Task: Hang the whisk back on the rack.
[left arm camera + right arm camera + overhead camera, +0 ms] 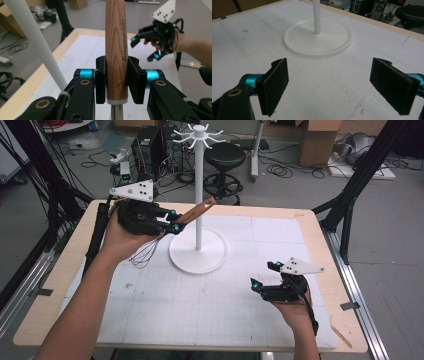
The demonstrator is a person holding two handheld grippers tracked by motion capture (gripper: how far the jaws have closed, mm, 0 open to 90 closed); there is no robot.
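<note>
A whisk with a wooden handle [196, 212] [116, 37] is held over the table's back left, and my left gripper [174, 220] [116, 75] is shut on that handle. Its wire loops [145, 252] hang below the hand. The handle's free end points up and right, close to the pole of a white stand [199, 195] [37, 42]. The stand has a round base [197, 255] [317, 37] and a ring of hooks [199, 135] on top. My right gripper [264, 275] [329, 82] [143, 48] is open with nothing between its pads, low over the mat at the front right.
A white gridded mat [240, 310] covers most of the wooden table [55, 285]. Behind the table stand a black stool [225, 157], computer cases [147, 150] and loose cables on the floor. Black frame legs [350, 195] flank the table.
</note>
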